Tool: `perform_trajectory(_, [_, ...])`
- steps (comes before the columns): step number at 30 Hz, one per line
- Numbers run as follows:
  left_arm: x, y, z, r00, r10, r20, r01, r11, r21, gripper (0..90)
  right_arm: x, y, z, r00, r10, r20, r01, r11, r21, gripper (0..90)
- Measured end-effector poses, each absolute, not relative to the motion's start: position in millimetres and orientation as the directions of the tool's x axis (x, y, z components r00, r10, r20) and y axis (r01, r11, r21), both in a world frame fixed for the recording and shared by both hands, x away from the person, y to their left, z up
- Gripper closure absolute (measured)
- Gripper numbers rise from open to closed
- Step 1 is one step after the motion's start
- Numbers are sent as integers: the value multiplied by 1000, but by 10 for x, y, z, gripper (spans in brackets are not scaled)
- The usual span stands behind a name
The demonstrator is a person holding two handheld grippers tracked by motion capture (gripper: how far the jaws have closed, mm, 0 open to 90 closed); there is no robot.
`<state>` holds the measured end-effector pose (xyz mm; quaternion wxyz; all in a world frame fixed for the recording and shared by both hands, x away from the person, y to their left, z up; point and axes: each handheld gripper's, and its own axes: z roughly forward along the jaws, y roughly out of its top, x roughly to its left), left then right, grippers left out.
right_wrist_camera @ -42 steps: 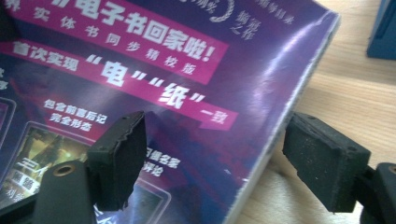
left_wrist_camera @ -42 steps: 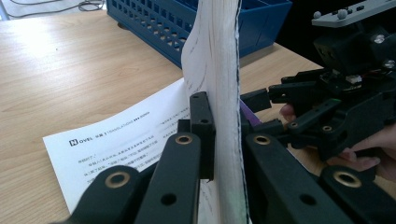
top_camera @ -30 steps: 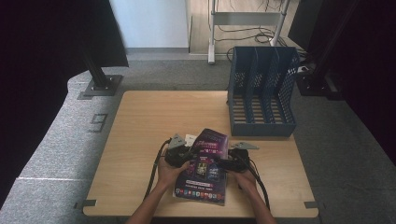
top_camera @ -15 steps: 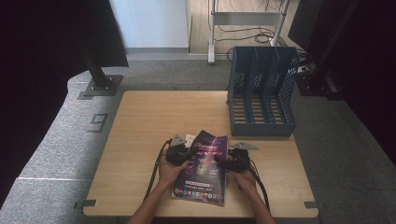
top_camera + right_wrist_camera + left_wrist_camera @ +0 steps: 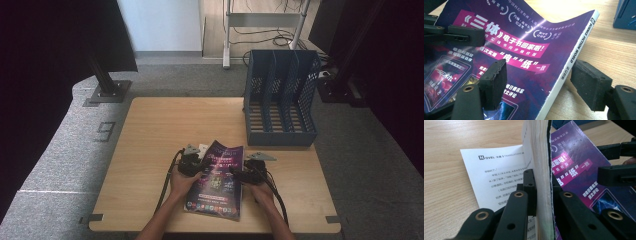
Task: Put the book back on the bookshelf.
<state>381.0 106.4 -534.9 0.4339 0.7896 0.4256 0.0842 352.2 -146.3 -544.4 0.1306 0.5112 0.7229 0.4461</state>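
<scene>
A thick purple-covered book (image 5: 217, 180) lies near the table's front edge between both hands. My left gripper (image 5: 199, 165) is shut on the block of pages and cover at its left edge, seen edge-on in the left gripper view (image 5: 542, 178). A white printed page (image 5: 496, 177) lies loose on the wood beside it. My right gripper (image 5: 239, 172) straddles the spine side (image 5: 542, 80). One pad (image 5: 496, 75) rests on the cover (image 5: 524, 50), the other (image 5: 590, 86) touches just under the spine. Its jaws have just been closing with the book between them.
A blue slotted file rack (image 5: 280, 100) stands at the back right of the wooden table (image 5: 165, 125). Bare wood lies behind and left of the book. A black stand base (image 5: 107, 90) and cables sit on the grey floor beyond.
The book, held tilted up a second ago, has come down flatter onto the table. My left hand sank with it; the right hand stayed put.
</scene>
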Motion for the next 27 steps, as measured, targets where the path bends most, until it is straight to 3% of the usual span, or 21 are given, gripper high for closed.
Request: perform_trajectory(27, [3831, 1066, -5381, 626, 744, -235, 605, -272, 748, 828, 3822, -1479, -5519, -454, 843, 288, 653, 95, 752, 380])
